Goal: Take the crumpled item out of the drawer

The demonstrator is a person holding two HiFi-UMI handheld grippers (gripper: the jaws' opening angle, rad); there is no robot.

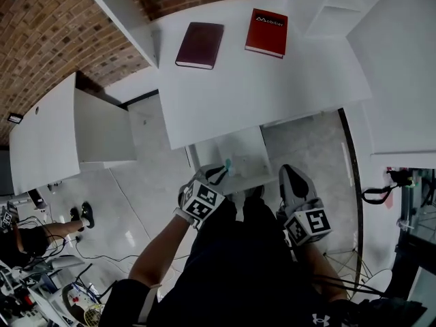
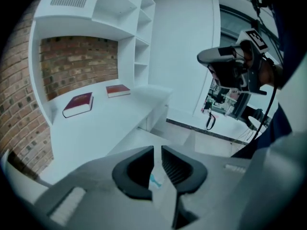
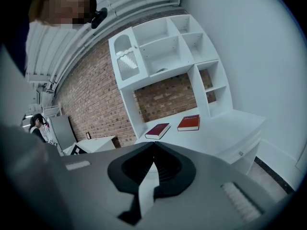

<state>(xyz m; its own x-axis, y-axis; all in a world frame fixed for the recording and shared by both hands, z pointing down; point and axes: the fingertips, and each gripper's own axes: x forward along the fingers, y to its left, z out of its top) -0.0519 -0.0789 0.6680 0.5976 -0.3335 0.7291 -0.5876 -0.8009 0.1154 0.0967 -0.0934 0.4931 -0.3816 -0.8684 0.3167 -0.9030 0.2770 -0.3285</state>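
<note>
I am holding both tools low in front of me, short of the front edge of the tabletop [image 1: 272, 87], and the job looks barely under way. The drawer [image 1: 248, 148] below that front edge seems to be standing open. The crumpled item [image 1: 228, 163], a pale thing with a teal mark, is showing over the drawer's near left part, just ahead of my left tool [image 2: 157, 152]. That tool is standing spread a little, its tips a narrow way apart. The same teal is showing in the gap, but I am not seeing the pads press on anything, and I cannot tell whether the item is sitting in the gap or lying beyond it in the drawer. My right tool [image 3: 153, 146] is pressed together at the tips and carrying nothing, hanging just beside the left one. On the tabletop only the dark red book [image 1: 199, 45] and the red book [image 1: 266, 33] are lying, both near the back edge, so nothing from the drawer is resting up there. I am judging that opening the drawer is done, while a firm pinch on the item and lifting it clear of the drawer are still waiting.
</note>
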